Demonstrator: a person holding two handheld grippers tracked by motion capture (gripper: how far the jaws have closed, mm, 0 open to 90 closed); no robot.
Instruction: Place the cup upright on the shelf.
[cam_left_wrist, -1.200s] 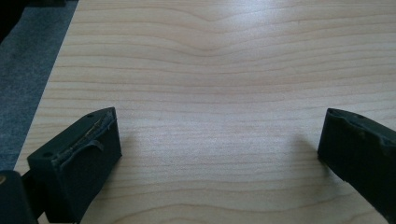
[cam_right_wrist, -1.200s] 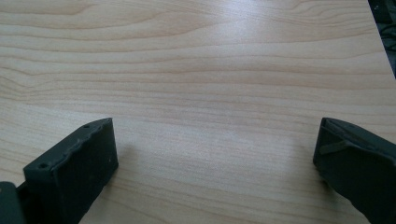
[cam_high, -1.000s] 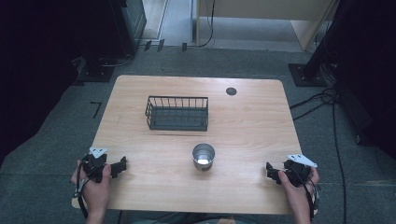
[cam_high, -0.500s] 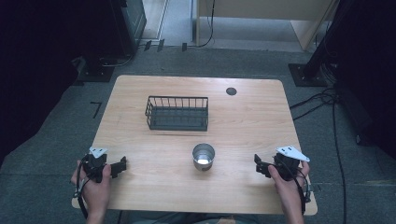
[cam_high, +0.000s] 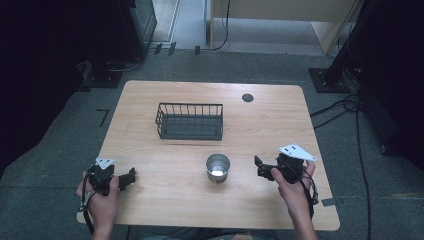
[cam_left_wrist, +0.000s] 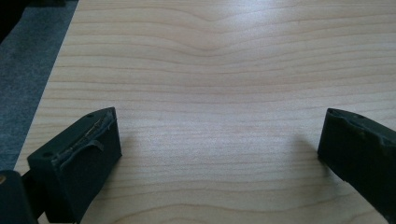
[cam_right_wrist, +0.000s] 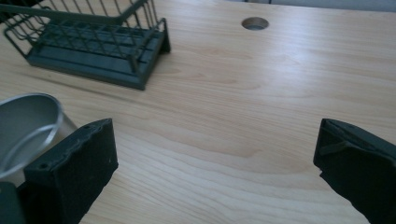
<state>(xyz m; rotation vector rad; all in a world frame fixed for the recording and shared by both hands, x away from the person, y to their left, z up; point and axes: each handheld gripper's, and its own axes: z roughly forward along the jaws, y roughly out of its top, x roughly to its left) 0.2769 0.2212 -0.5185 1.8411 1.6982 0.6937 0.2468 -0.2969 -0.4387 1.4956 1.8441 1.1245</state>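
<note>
A wooden table (cam_high: 165, 195) bears a wire basket (cam_high: 190, 121) and a metal cup (cam_high: 218, 167).

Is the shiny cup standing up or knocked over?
Standing up. The cup rests on its bottom on the table, with its round open mouth facing up.

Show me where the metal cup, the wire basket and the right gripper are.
metal cup (cam_high: 218, 167), high view, on its inner bottom.
wire basket (cam_high: 190, 131), high view, on its front wall.
right gripper (cam_high: 261, 167), high view, between its open jaw tips.
</note>
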